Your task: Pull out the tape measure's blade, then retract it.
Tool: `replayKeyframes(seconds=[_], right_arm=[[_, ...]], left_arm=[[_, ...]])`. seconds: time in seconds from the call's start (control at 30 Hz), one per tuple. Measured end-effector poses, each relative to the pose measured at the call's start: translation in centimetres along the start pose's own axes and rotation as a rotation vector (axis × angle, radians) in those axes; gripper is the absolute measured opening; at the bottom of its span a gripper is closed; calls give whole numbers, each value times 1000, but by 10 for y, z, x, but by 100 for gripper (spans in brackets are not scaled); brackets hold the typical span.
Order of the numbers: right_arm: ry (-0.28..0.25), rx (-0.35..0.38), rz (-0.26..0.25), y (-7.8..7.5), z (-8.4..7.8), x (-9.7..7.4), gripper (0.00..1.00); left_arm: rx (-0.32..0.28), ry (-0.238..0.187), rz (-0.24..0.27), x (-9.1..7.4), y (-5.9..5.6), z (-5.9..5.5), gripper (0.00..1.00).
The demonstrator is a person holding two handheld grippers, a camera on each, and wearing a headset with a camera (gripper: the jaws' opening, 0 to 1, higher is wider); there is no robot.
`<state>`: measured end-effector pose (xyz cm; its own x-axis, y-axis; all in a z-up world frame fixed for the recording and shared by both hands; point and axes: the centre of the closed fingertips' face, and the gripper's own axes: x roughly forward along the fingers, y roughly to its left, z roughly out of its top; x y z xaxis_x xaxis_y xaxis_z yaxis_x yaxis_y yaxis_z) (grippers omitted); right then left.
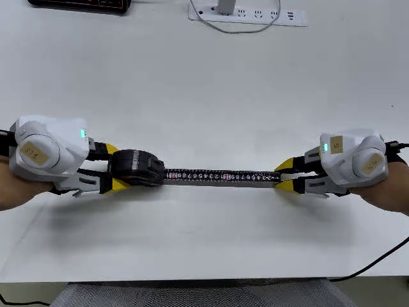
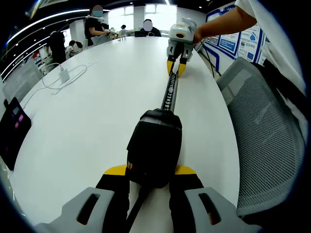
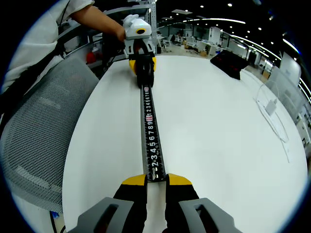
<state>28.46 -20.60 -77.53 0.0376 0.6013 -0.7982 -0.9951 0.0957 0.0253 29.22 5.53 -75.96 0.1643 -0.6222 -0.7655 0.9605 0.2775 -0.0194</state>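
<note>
Left gripper sits at 9 o'clock in the head view, clenched around the black tape measure, with its yellow-tipped jaws pressing the case from both sides. Its own view shows the case wedged between those jaws at 6 o'clock, and the blade leaves the front of the case toward 12 o'clock. Right gripper sits at 3 o'clock in the head view, well apart from the left one, and is closed on the free end of the blade. In the right gripper view the low numbers on the blade lie just ahead of the pinching tips. The blade is pulled out and runs straight and level between the two grippers, low over the white table, with a shadow beneath it. Whether it touches the surface cannot be told. A hand holds each gripper, and the tape lies along the near part of the table, close to the person. At the far edge, toward 1 o'clock in the head view, lies a white power strip with a looped white cable, and a dark flat device sits at 11 o'clock. A grey mesh chair shows at 6 o'clock, below the table edge.
</note>
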Motion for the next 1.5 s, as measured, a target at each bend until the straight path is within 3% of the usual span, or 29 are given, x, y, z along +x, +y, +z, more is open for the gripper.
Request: replayKeyframes(seconds=[0.63, 1.23, 1.5], right_arm=[[45, 6, -6, -4, -13, -9, 10], [76, 2, 0, -4, -13, -8, 11], [82, 9, 0, -2, -13, -9, 12]], left_arm=[[-7, 2, 7, 0, 0, 1, 26], [-12, 7, 20, 1, 1, 2, 27], [-19, 31, 3, 2, 0, 2, 28]])
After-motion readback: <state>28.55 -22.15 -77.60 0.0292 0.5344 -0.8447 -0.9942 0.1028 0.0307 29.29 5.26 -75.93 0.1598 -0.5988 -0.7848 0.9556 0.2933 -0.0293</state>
